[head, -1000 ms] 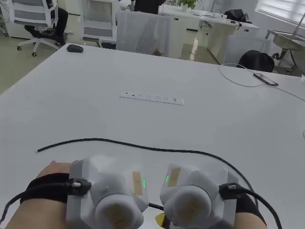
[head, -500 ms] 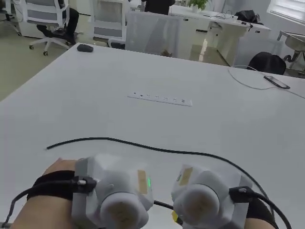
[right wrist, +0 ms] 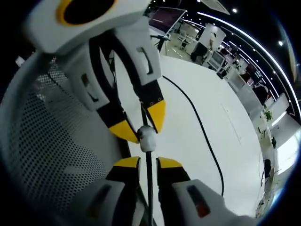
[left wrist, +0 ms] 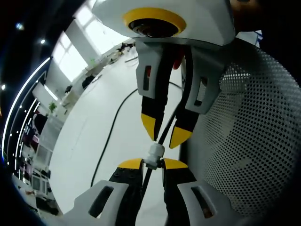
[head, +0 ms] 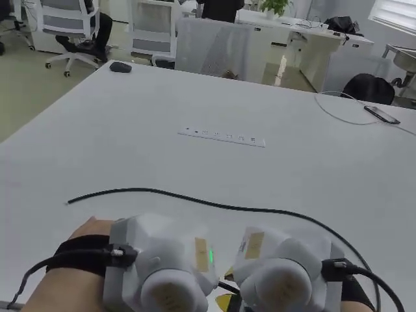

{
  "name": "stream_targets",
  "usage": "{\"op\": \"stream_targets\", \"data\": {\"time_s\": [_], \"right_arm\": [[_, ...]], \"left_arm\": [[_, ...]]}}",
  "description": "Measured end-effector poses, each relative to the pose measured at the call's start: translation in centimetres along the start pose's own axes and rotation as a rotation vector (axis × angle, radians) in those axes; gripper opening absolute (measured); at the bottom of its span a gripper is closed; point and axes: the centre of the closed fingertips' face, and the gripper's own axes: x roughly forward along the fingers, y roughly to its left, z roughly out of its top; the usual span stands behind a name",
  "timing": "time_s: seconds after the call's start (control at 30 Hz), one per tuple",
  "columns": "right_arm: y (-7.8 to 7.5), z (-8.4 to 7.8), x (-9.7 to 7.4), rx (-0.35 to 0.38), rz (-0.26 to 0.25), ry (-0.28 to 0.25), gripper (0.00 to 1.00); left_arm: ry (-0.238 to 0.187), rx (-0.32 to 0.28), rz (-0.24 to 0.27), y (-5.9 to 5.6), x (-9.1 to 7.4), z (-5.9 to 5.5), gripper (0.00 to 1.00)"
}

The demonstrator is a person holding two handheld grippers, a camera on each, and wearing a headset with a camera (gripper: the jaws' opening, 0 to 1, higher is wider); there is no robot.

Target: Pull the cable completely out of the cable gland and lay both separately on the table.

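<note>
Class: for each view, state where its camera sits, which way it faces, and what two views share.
Left gripper view: rides the left hand-held gripper, facing along its jaws at the cable gland they clamp; the right hand-held gripper opposes.
Right gripper view: rides the right hand-held gripper, facing the cable between its jaws.
Head view: on the headset, facing forward and down over the table; a hand shows.
Shared: both gripper views show the cable gland.

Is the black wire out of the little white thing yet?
Not yet. Done: the left gripper is shut on the white cable gland, the right gripper on the black cable. In hand: the cable runs through the gland. Left: pull it free, then lay both apart on the table.
</note>
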Motion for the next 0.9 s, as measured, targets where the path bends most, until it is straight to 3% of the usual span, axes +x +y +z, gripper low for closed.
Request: {"op": "stream_targets", "data": {"time_s": [0.03,0.17,0.3,0.4,0.43,0.47,0.5,0.57,0.6,0.73,0.8,0.87,0.9], "right_arm": [[0.0,-0.1,0.0,-0.01,-0.001,0.002,0.05],[-0.5,-0.1,0.0,0.008,-0.025,0.003,0.04],[-1.4,-2.6,0.0,0.044,-0.07,0.12,0.04],[-1.2,-3.4,0.2,0.037,-0.058,0.165,0.04],[-1.0,-3.0,0.2,0.02,-0.042,0.148,0.04],[-1.0,-1.9,0.2,0.024,-0.045,0.091,0.06],[-1.0,-1.2,0.2,0.03,-0.046,0.055,0.13],[-1.2,-1.0,0.1,0.03,-0.055,0.052,0.25],[-1.2,-0.7,0.1,-0.005,-0.053,0.044,0.26],[-0.7,1.1,-0.3,-0.038,-0.037,-0.048,0.2],[-0.5,1.5,-0.5,-0.07,-0.041,-0.061,0.17],[-0.4,1.3,-0.4,-0.072,-0.035,-0.051,0.05],[-0.3,1.2,-0.4,-0.059,-0.03,-0.05,0.05]], "left_arm": [[0.002,0.002,-0.003,0.0,0.0,0.0,0.16],[0.004,-0.009,0.016,0.5,-0.1,-0.1,0.16],[0.016,-0.024,0.035,1.0,-0.3,-0.6,0.16],[0.017,-0.033,0.05,1.3,-0.4,-0.6,0.16],[0.018,-0.03,0.052,1.4,-0.4,-0.6,0.16],[0.019,-0.02,0.055,1.4,-0.4,-0.6,0.16],[0.013,-0.019,0.049,1.3,-0.4,-0.5,0.16],[0.005,-0.018,0.042,1.2,-0.4,-0.3,0.16],[0.005,-0.01,0.043,1.1,-0.5,-0.2,0.16],[-0.014,-0.01,0.034,0.9,-0.4,0.2,0.16],[-0.014,-0.008,0.031,0.8,-0.4,0.3,0.16],[-0.01,-0.003,0.026,0.6,-0.3,0.2,0.16],[-0.009,-0.002,0.024,0.6,-0.3,0.2,0.16]]}}
